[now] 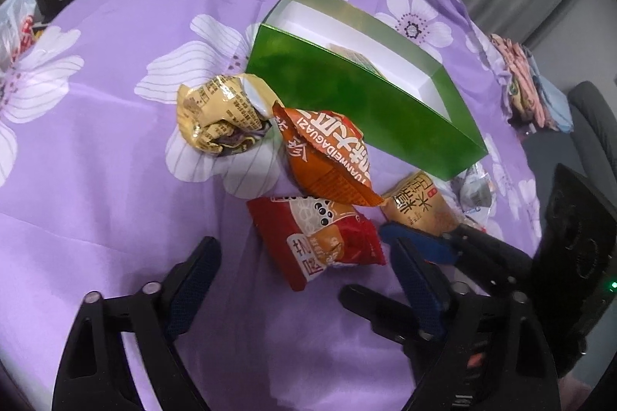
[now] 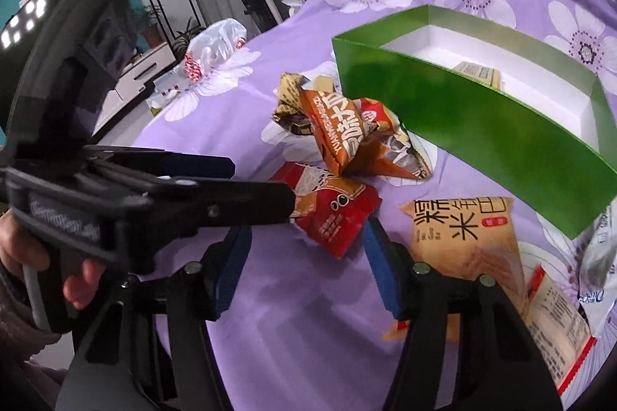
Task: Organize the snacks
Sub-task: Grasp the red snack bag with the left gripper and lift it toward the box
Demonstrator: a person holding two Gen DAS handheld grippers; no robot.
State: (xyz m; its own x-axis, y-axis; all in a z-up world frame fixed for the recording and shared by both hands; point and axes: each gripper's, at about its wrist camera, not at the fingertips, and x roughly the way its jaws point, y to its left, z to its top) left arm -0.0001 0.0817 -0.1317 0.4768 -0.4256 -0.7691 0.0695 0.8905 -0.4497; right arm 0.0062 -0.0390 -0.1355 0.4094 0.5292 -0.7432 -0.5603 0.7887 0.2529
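Left gripper (image 1: 304, 272): fingers apart, red snack packet (image 1: 320, 241) lying between the tips, not gripped
Right gripper (image 2: 304, 272): fingers apart over bare cloth, tan packet (image 2: 466, 237) beside its right finger
Orange packet (image 1: 327, 156): beyond the tips, reads "UANWEIDAGUAZI"
Green box (image 1: 366, 110): farther ahead, open, one packet inside

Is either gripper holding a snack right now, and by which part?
Neither. The left gripper stands open around the red packet; the right gripper is open beside the tan packet.
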